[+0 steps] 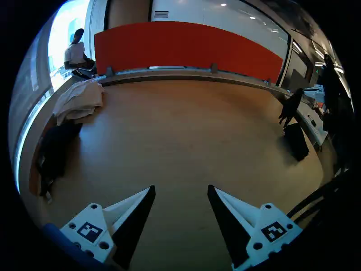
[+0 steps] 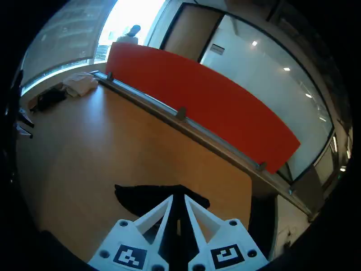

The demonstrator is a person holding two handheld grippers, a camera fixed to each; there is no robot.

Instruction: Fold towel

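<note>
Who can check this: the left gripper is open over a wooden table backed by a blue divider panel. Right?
Wrong colour: the left gripper view shows the divider panel is orange-red, not blue. The left gripper is open over a wooden table backed by it.

Blown-out window [image 2: 128, 16] glare, dim warm interior, strong fisheye edge curvature
</note>
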